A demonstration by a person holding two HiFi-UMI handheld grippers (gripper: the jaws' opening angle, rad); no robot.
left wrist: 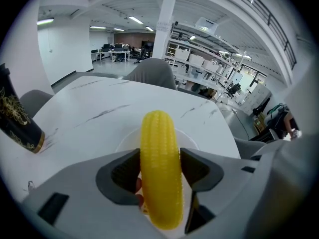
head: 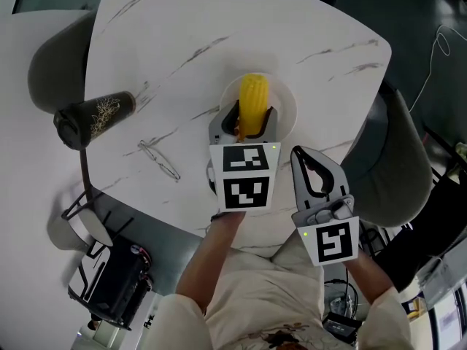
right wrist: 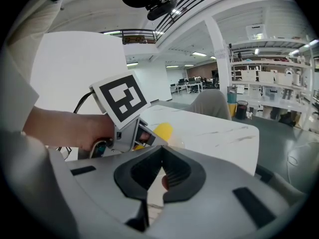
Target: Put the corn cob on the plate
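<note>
A yellow corn cob [head: 253, 106] lies lengthwise over the small white plate [head: 286, 102] on the marble table. My left gripper [head: 252, 125] is shut on the cob's near half; in the left gripper view the cob [left wrist: 160, 168] sits pinched between both dark pads, with the plate [left wrist: 130, 138] under it. My right gripper [head: 315, 172] hovers at the table's near edge, to the right of the left one, jaws closed together with nothing between them [right wrist: 159, 173]. The right gripper view shows the cob's tip [right wrist: 162, 130] beyond the left gripper's marker cube.
A dark patterned bottle [head: 93, 117] lies at the table's left edge. A pair of glasses [head: 160, 160] rests on the tabletop left of the plate. Grey chairs [head: 398, 166] stand to the right and left of the white marble table [head: 190, 42].
</note>
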